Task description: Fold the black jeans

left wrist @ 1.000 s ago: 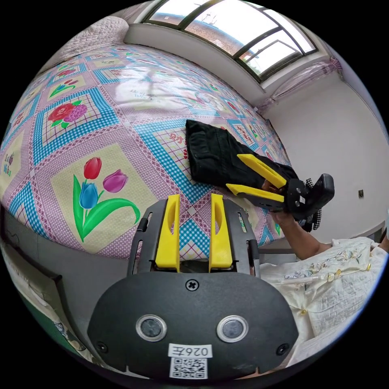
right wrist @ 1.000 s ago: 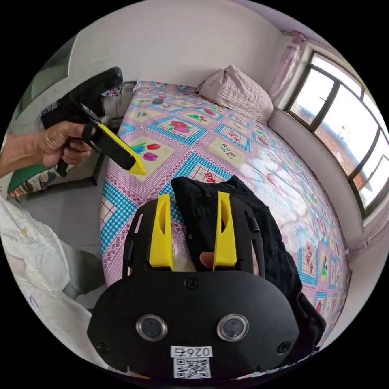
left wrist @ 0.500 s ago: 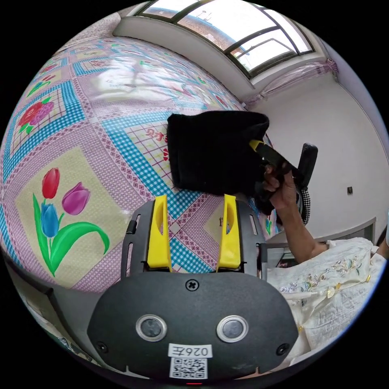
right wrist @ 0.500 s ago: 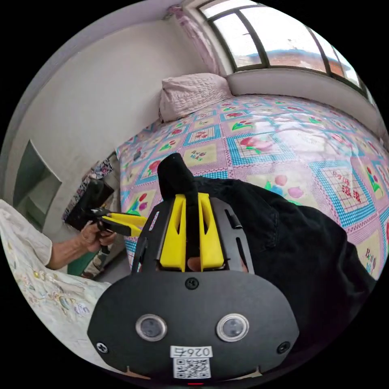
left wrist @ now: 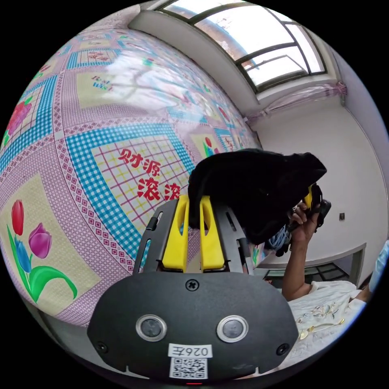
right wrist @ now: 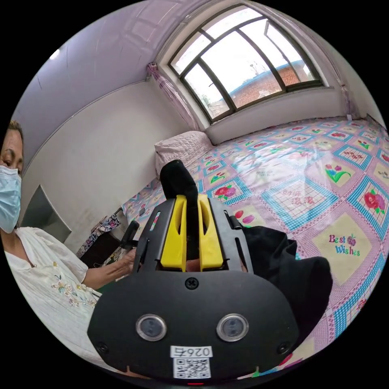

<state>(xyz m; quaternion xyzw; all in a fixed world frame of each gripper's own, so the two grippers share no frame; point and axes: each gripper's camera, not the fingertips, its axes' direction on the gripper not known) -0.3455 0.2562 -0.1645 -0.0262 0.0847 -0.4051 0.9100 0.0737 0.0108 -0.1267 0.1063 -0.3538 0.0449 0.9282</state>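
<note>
The black jeans (left wrist: 255,190) hang as a folded bundle lifted above the bed's near edge. In the left gripper view my left gripper (left wrist: 194,200) has its yellow jaws drawn close on one edge of the bundle. At the bundle's far side a hand holds my right gripper (left wrist: 312,202), mostly hidden by the cloth. In the right gripper view my right gripper (right wrist: 190,200) is shut on a fold of the jeans (right wrist: 283,263); a dark tip of cloth sticks up past the jaws. The rest droops to the right.
The bed (left wrist: 101,121) wears a pink and blue flowered cover and a pillow (right wrist: 182,148) lies at its head. A window (right wrist: 251,69) runs along the far side. A person in a cream embroidered shirt (right wrist: 44,279) stands at the bed's edge.
My right gripper shut on the jeans and lifted them off the bed. My left gripper came over to the bundle and its jaws went from open to shut on its edge.
</note>
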